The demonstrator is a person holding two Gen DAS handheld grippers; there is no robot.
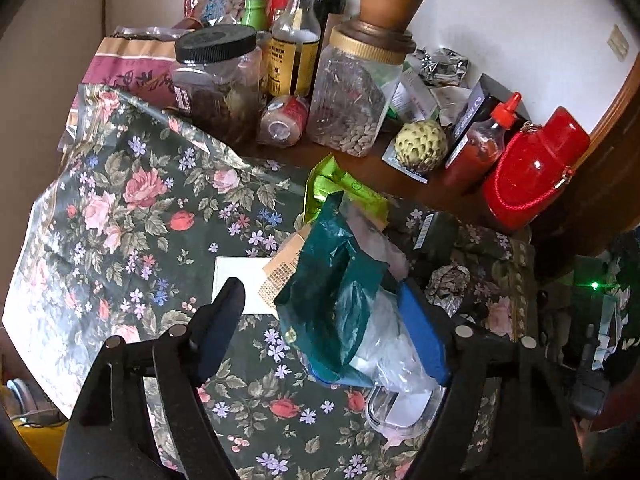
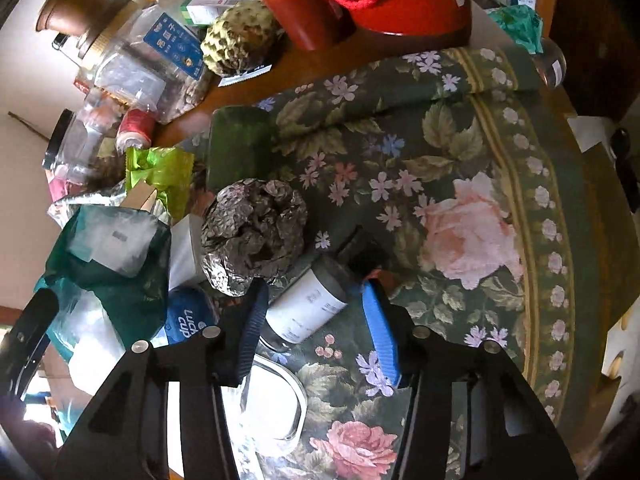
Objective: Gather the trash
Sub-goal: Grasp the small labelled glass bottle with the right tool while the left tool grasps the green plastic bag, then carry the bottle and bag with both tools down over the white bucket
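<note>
Half of a clear tub [image 2: 276,404] hidden behind the right tool [image 2: 316,316]

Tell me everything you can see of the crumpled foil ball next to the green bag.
The crumpled foil ball is silver-grey, embossed with a fine scale pattern, scrunched into a rough lump with a dark hollow. It sits on the floral tablecloth, right of the teal plastic bag, above a grey-and-white tube. The right claw hovers just below it, not gripping it.

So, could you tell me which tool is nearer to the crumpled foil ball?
Right. The right tool has one fingertip beside the foil ball; the left tool straddles the green bag, with the ball just outside it.
</note>
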